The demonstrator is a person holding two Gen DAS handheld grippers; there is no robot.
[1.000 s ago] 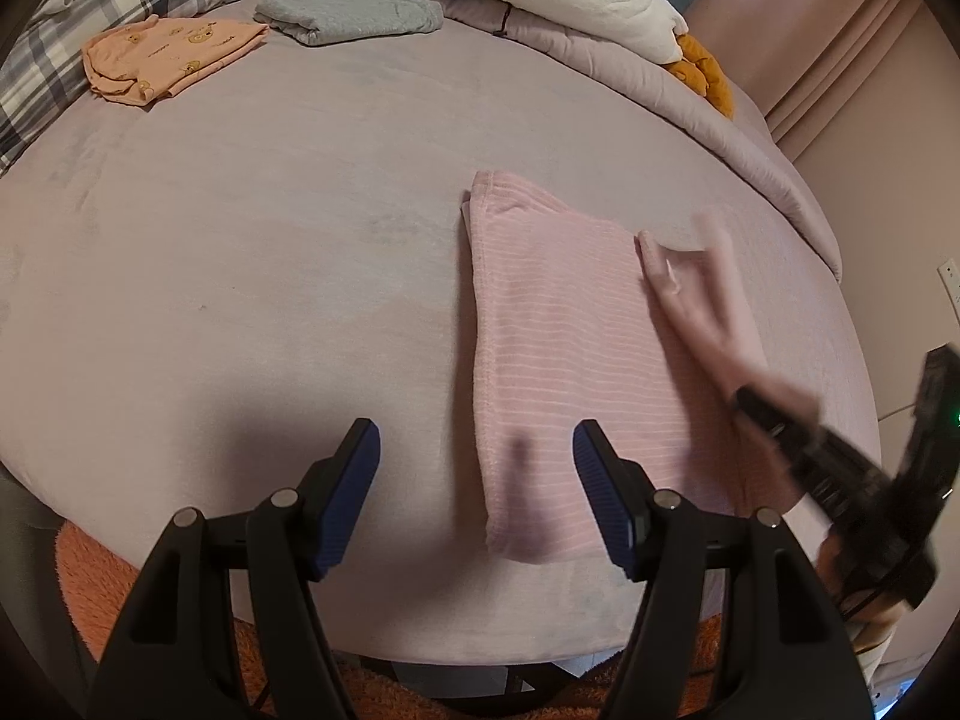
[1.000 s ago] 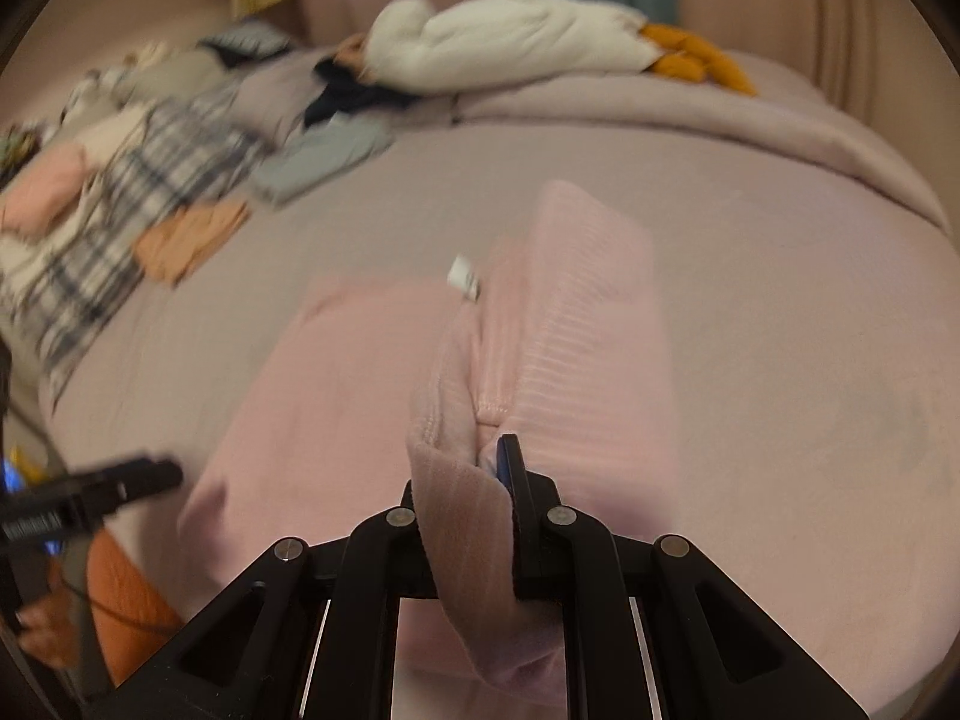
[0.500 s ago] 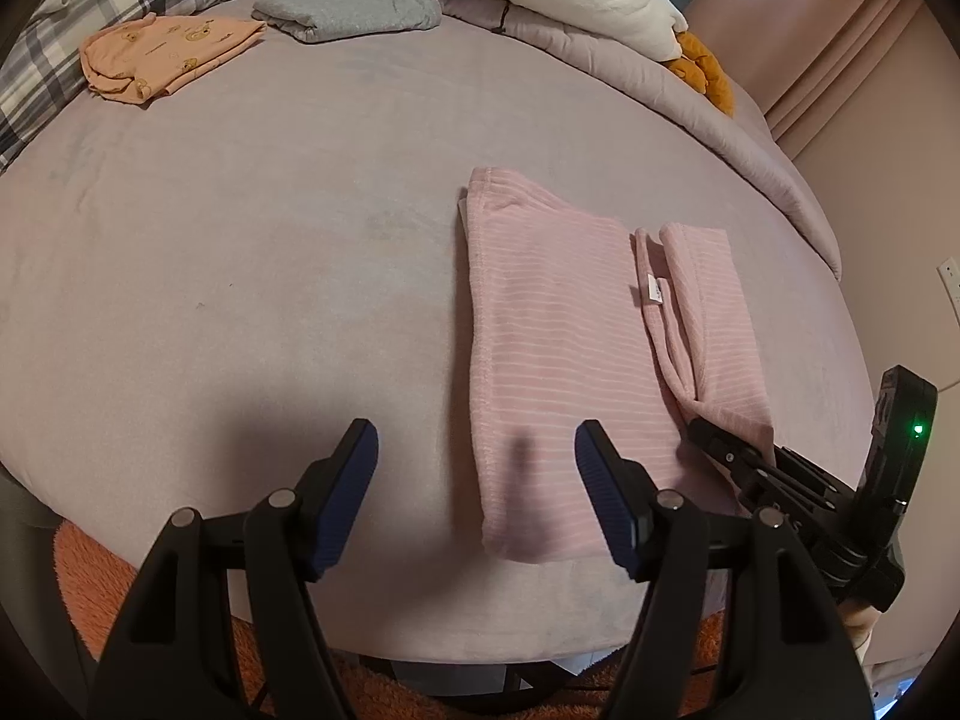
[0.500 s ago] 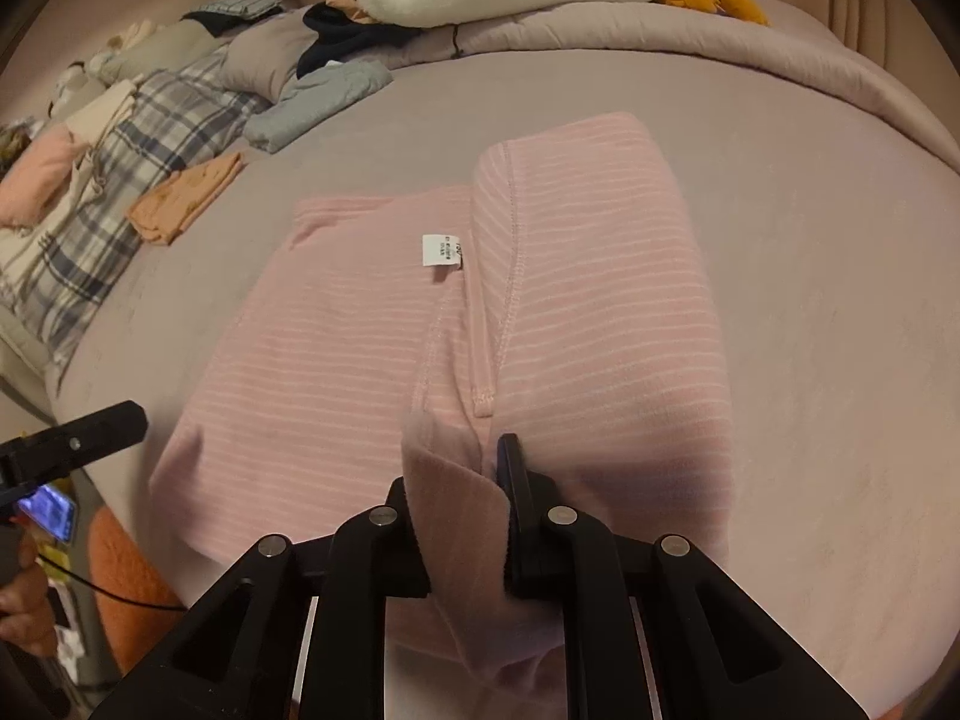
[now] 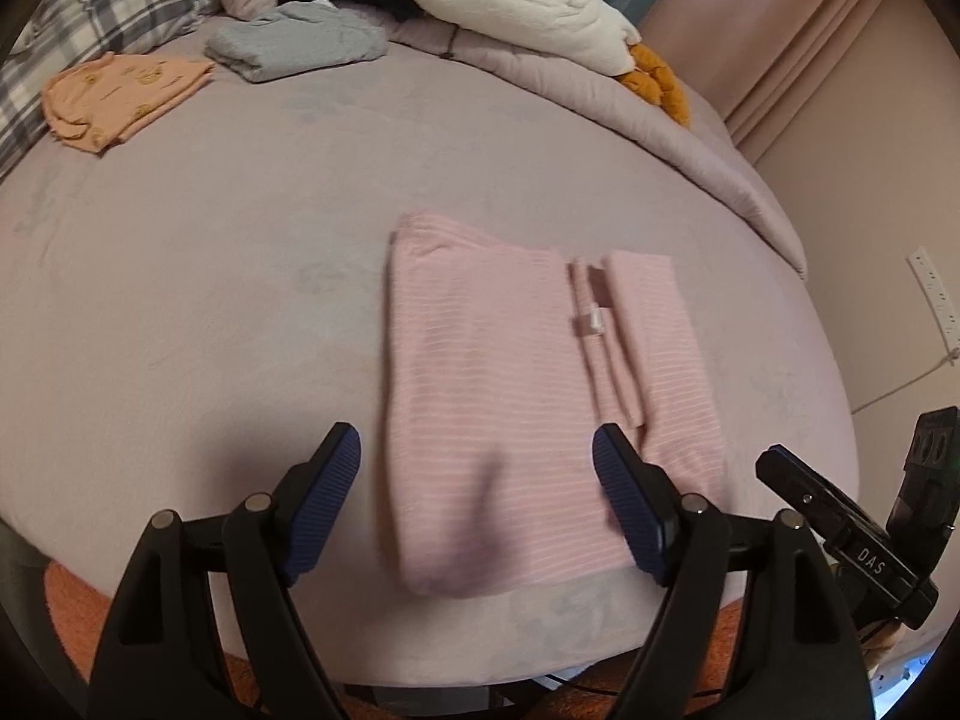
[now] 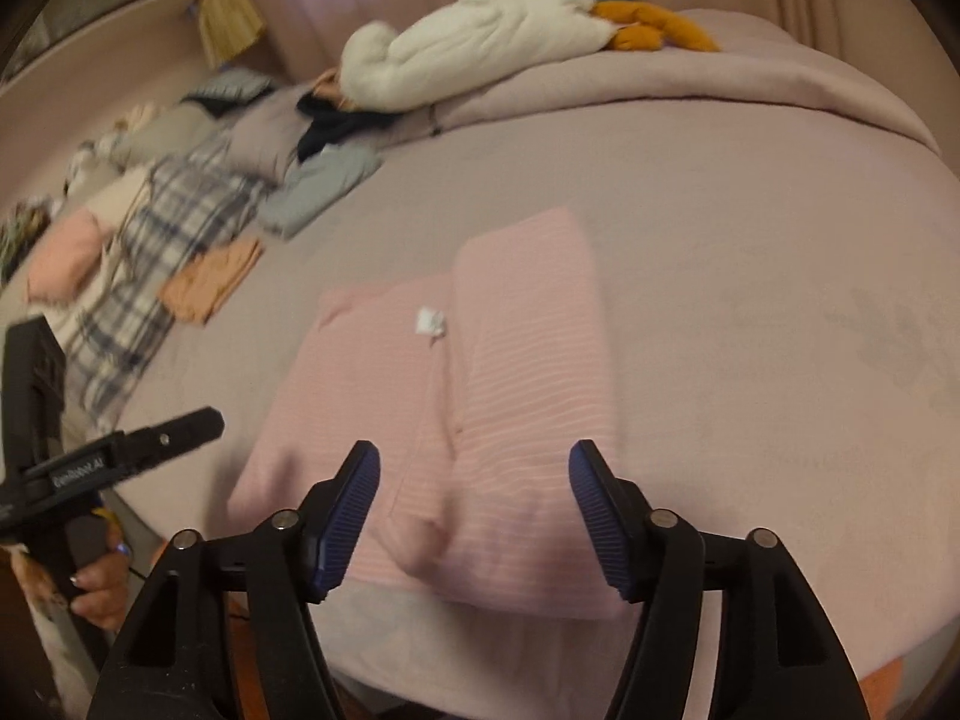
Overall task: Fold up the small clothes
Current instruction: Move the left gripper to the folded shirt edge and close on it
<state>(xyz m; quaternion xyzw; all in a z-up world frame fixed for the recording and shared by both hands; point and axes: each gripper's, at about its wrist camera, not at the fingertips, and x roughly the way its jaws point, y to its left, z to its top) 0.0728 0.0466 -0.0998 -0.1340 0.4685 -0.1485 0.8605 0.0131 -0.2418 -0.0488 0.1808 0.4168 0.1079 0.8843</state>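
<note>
The pink striped garment (image 5: 528, 396) lies flat on the mauve bed (image 5: 210, 300), its right side folded over. The right gripper (image 6: 474, 516) hovers above its near edge, jaws opening, nothing pinched. The left gripper (image 5: 477, 492) hovers likewise, jaws opening, empty.

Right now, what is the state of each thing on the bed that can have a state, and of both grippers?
Pink striped garment: lies flat, right side folded over, white label showing.
Left gripper: jaws opening, nothing between the pads.
Right gripper: jaws opening, pads off the cloth.
Grey garment: folded.
Orange garment: folded, flat.
White plush toy: lying on the blanket.
</note>
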